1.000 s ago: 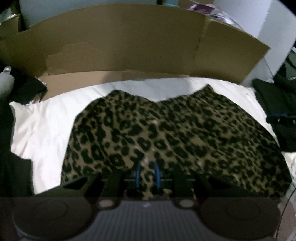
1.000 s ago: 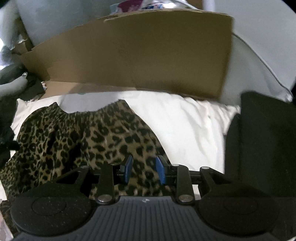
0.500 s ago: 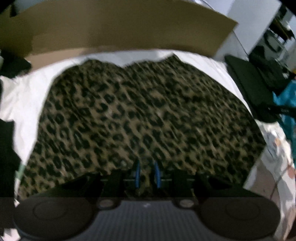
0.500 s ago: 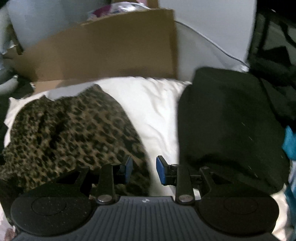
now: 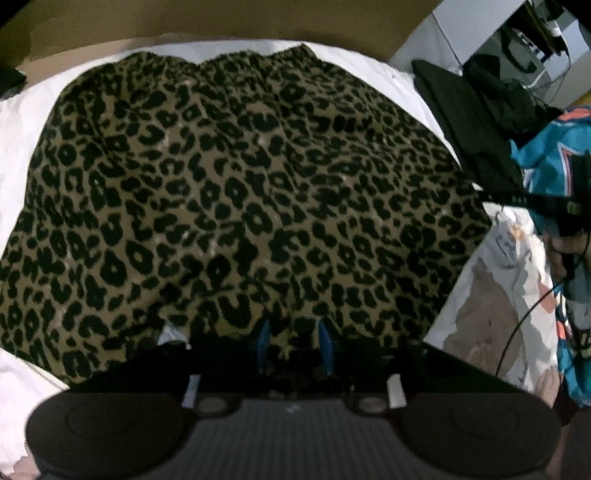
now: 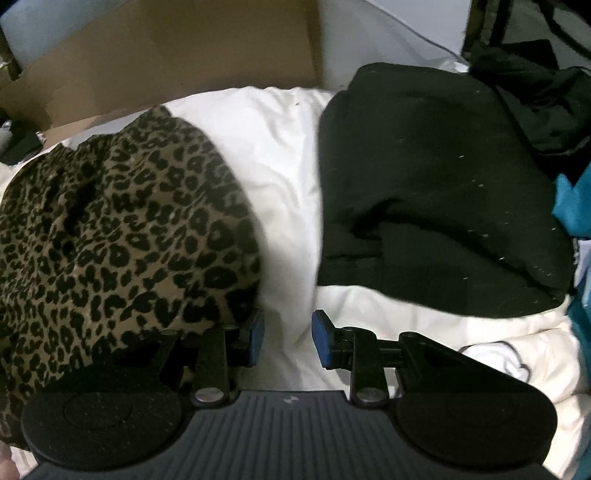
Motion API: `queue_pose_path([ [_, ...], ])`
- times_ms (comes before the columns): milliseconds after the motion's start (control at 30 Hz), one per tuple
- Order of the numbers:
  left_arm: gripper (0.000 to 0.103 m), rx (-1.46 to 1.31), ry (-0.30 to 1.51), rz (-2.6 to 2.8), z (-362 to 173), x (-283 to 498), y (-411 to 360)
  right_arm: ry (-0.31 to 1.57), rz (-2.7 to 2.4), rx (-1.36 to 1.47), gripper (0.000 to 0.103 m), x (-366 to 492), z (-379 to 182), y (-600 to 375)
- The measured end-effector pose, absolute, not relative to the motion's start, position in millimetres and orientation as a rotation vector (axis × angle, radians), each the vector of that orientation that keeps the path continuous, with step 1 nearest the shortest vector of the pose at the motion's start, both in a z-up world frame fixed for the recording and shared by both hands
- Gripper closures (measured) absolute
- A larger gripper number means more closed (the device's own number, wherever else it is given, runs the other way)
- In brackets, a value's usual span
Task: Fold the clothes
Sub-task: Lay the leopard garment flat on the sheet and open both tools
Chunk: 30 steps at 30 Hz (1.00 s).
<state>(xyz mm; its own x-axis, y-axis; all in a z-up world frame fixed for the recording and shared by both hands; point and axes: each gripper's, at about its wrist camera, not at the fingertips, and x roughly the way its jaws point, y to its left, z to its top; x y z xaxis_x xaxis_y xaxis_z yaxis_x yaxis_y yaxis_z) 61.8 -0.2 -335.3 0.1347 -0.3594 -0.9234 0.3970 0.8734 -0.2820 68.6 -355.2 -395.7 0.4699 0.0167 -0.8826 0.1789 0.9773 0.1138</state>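
- Leopard garment lies spread on the white bedding, to the left of centre; in the left view it fills nearly the whole frame, its near hem bunched up at the gripper.
- Left gripper sits at that near hem; the blue pads stand a narrow way apart with printed cloth gathered between and over them; it looks clamped on the hem, though blur and dark keep the pad contact from showing plainly.
- Garment's long axis runs across the left view, side to side, with the far scalloped edge towards the cardboard; from the left gripper the cloth lies straight ahead and outward to both sides.
- In the right view the garment lies to the left; its right edge curves down to just beside the left pad of the right gripper.
- Right gripper's jaws stand moderately apart with only white bedding between them; it holds nothing.
- The relation that matters: the near right corner of the garment is just left of the right gripper's gap, so my judgement is that a grasp there asks for a small shift left.
- Further right, a folded black garment lies on the bedding, apart from the leopard one; teal fabric shows at the far right edge.
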Motion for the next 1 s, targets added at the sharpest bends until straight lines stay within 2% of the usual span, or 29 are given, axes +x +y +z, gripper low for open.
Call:
queue_pose_path([
  [100, 0.059, -0.005, 1.372, -0.565, -343, 60, -2, 1.079, -0.086, 0.217, 0.066, 70, -395, -350],
  [133, 0.058, -0.012, 1.384, -0.569, -346, 59, -4, 1.080, -0.080, 0.222, 0.065, 70, -394, -349],
  [333, 0.055, 0.000, 1.467, -0.583, -367, 51, -12, 1.072, -0.056, 0.279, 0.059, 74, -393, -340],
  [367, 0.054, 0.010, 1.480, -0.580, -370, 50, -13, 1.068, -0.045, 0.281, 0.057, 75, -393, -337],
  [433, 0.054, 0.031, 1.502, -0.571, -376, 48, -13, 1.053, -0.023, 0.275, 0.045, 77, -392, -329],
  [500, 0.054, 0.046, 1.521, -0.557, -382, 48, -13, 1.050, 0.009, 0.275, 0.041, 81, -393, -322],
  [767, 0.054, 0.045, 1.543, -0.545, -389, 48, -15, 1.076, 0.062, 0.324, 0.042, 91, -400, -310],
  [867, 0.054, 0.040, 1.553, -0.539, -392, 48, -16, 1.086, 0.082, 0.343, 0.051, 94, -402, -305],
  [933, 0.054, 0.044, 1.554, -0.540, -393, 48, -17, 1.099, 0.096, 0.356, 0.083, 95, -404, -304],
  [1000, 0.054, 0.044, 1.553, -0.542, -392, 48, -17, 1.112, 0.114, 0.355, 0.099, 92, -400, -308],
])
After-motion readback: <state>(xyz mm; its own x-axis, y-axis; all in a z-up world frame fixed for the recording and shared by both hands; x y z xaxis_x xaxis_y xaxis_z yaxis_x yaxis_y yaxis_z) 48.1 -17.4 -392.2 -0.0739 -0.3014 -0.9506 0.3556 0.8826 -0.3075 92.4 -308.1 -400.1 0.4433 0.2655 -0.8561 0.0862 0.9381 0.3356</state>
